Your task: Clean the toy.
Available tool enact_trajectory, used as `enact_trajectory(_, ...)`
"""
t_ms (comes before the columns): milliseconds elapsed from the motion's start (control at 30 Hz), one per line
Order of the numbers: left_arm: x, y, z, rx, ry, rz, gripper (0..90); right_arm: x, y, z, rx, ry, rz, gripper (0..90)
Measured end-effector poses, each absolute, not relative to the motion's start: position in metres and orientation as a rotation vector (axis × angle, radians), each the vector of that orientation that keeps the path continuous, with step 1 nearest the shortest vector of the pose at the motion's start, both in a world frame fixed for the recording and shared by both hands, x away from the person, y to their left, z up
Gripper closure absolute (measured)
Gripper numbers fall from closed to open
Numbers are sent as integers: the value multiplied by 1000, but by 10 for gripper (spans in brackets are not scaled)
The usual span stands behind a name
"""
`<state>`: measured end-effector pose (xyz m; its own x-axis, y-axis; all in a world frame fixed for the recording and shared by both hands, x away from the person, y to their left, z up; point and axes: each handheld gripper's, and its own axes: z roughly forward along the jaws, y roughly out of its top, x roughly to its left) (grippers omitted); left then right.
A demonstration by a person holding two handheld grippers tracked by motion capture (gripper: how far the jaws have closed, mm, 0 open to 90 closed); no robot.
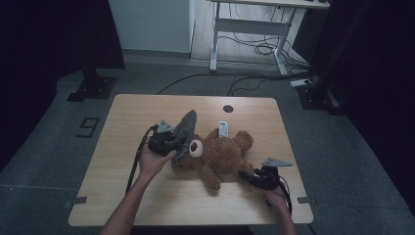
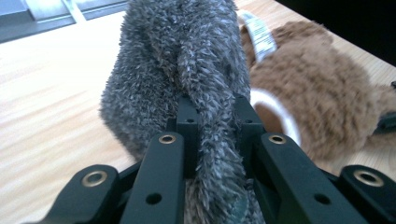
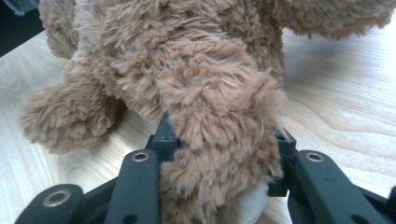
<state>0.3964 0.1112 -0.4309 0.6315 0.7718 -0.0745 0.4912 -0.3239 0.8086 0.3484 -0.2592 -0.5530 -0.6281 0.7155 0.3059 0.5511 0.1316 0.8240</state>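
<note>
A brown teddy bear lies on the wooden table, with a white label on its upper side. A grey fuzzy cloth piece rises at the bear's left end. My left gripper is shut on it. In the left gripper view the grey fur is pinched between the black jaws of the left gripper, with the bear behind on the right. My right gripper is shut on a limb of the bear at its lower right. In the right gripper view that brown limb fills the gap of the right gripper.
A round hole sits near the table's far edge. Beyond the table stand a white desk frame, floor cables and two black stand bases. Bare tabletop lies to the left and in front of the bear.
</note>
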Motion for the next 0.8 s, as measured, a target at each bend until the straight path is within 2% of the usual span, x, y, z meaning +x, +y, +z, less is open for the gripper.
enact_trajectory(167,408,93,-437,2008,1003,421,770,353,-253,-553,1274,2215,1492,595)
enact_trajectory(367,412,105,-445,2022,1018,304,771,352,-256,-551,1268,2234,1497,546)
enact_trajectory(400,408,109,-448,2020,1016,274,772,350,-257,-549,1259,2240,1494,491)
enact_trajectory(533,398,115,-455,2006,1006,270,774,347,-260,-543,1268,2217,1502,370)
enact_trajectory(800,378,124,-468,1974,982,266,777,343,-265,-520,1265,2120,1572,256)
